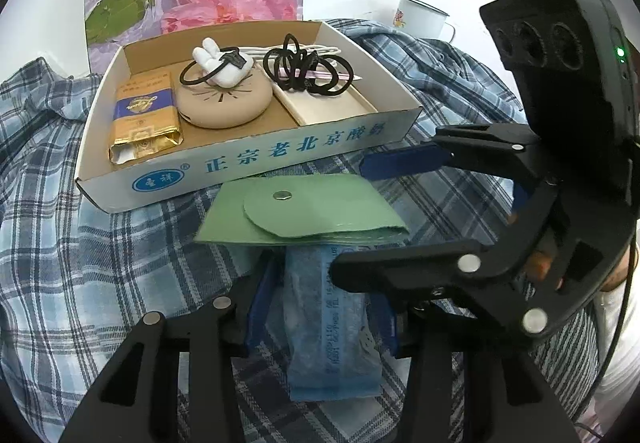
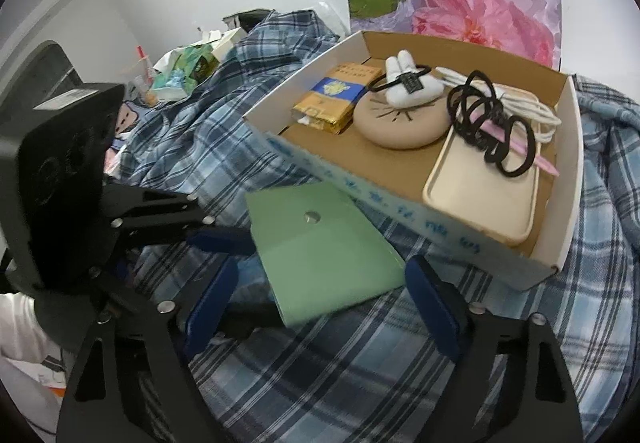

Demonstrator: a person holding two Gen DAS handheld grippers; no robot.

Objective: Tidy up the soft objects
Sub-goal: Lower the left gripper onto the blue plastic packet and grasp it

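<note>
A flat green pouch (image 1: 300, 211) with a metal snap lies on the plaid cloth in front of the box. A pale blue sealed packet (image 1: 332, 323) runs from under the pouch's near edge toward the camera. My left gripper (image 1: 324, 315) is shut on this packet, with a blue pad against each long side. My right gripper (image 1: 350, 219) comes in from the right. In its own view the right gripper (image 2: 324, 307) is open, its pads standing on either side of the green pouch (image 2: 320, 243). The left gripper (image 2: 248, 275) reaches in under the pouch's left edge.
A white cardboard box (image 1: 260, 159) (image 2: 400, 215) behind the pouch holds a gold-and-blue packet, a beige round cushion with a white bunny, black hair ties, a cream phone case and a cable. An enamel mug (image 1: 420, 17) stands at the back right. Rumpled plaid cloth (image 2: 360, 383) covers the surface.
</note>
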